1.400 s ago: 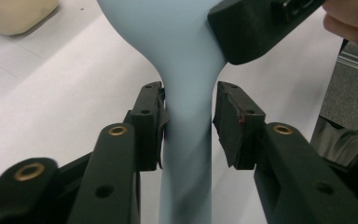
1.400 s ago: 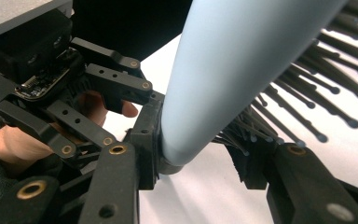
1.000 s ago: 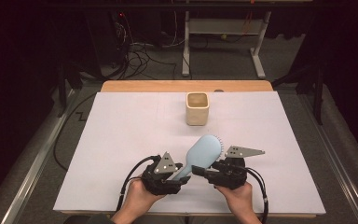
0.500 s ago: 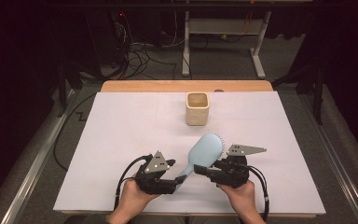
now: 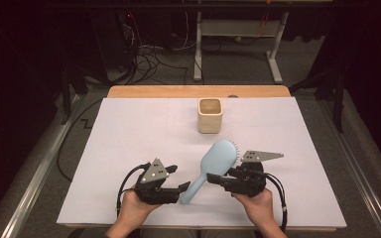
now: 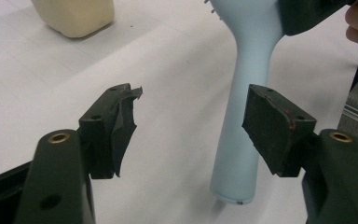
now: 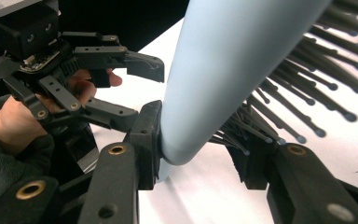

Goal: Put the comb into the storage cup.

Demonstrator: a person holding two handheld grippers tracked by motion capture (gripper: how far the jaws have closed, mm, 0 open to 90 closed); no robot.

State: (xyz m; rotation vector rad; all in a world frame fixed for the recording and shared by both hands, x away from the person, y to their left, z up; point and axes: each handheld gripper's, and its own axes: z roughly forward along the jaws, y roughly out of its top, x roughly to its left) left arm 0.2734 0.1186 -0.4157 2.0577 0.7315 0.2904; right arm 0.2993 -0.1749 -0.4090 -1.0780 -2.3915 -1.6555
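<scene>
A light blue hairbrush (image 5: pixel 220 157) hangs tilted over the white table, its handle end low at the left. My right gripper (image 5: pixel 217 179) is shut on the base of the brush's head (image 7: pixel 223 60), one pad on the smooth back and the other pad (image 7: pixel 254 163) in the bristles. My left gripper (image 5: pixel 177 178) stands beside the handle's end. Its jaws have just been opening, and they now stand wide (image 6: pixel 193 123). The handle (image 6: pixel 240 140) passes close by the right-hand pad (image 6: pixel 272 126), and neither pad presses on it.
A cream square cup (image 5: pixel 210 115) stands upright behind the brush at the table's middle, and its base shows in the left gripper view (image 6: pixel 74 16). White paper (image 5: pixel 129 134) covers the table, with a wooden strip along the far edge. Beyond are a frame and cables on the floor.
My left gripper's jaws have spread apart off the brush handle and the hand has drawn back to the left. The right gripper and the brush have stayed put.
</scene>
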